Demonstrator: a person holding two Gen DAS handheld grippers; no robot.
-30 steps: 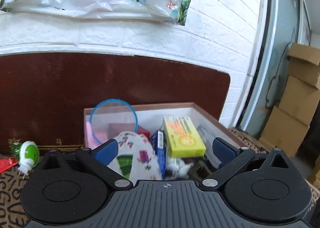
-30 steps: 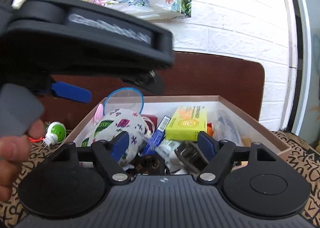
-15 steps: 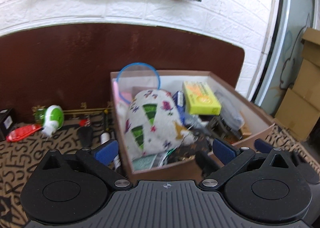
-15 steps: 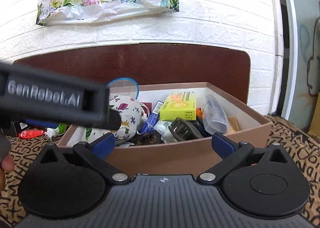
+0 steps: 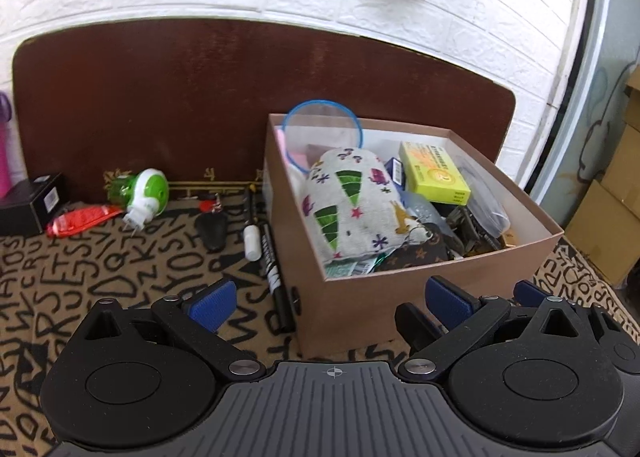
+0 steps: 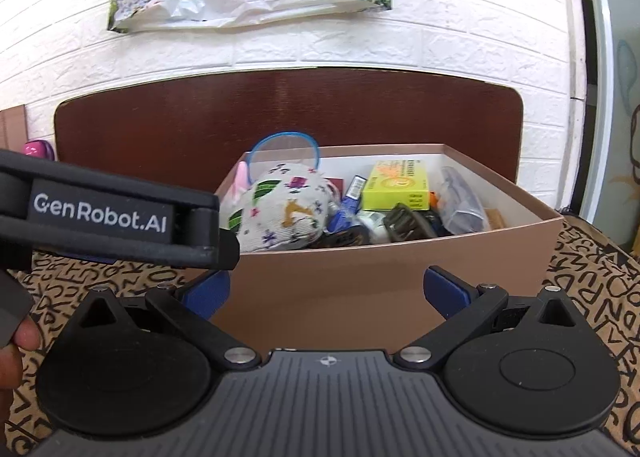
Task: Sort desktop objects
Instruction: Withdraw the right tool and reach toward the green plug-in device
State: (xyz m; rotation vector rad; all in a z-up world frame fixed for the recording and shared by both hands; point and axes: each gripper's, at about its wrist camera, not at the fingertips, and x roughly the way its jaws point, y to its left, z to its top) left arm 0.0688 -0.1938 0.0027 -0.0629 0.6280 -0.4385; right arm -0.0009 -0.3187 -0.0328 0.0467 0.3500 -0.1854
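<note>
Both hand-held grippers, left (image 5: 330, 299) and right (image 6: 326, 291), hang wide open and empty before the box (image 5: 420, 285).

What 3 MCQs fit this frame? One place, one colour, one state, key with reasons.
1. Where does the black marker lie?
A. inside the box
B. on the cloth, left of the box
C. in the left tool

2. What colour is the flat carton in the box?
A. yellow-green
B. red
C. white

3. How are the two tools?
A. both open, empty
B. left shut on the marker
C. right shut on the pouch

Key: 1 B, the marker rests on the lettered cloth along the box's left wall. 2 A, the carton shows yellow-green in both views. 3 A, left tool and right tool have fingers spread with nothing between.
</note>
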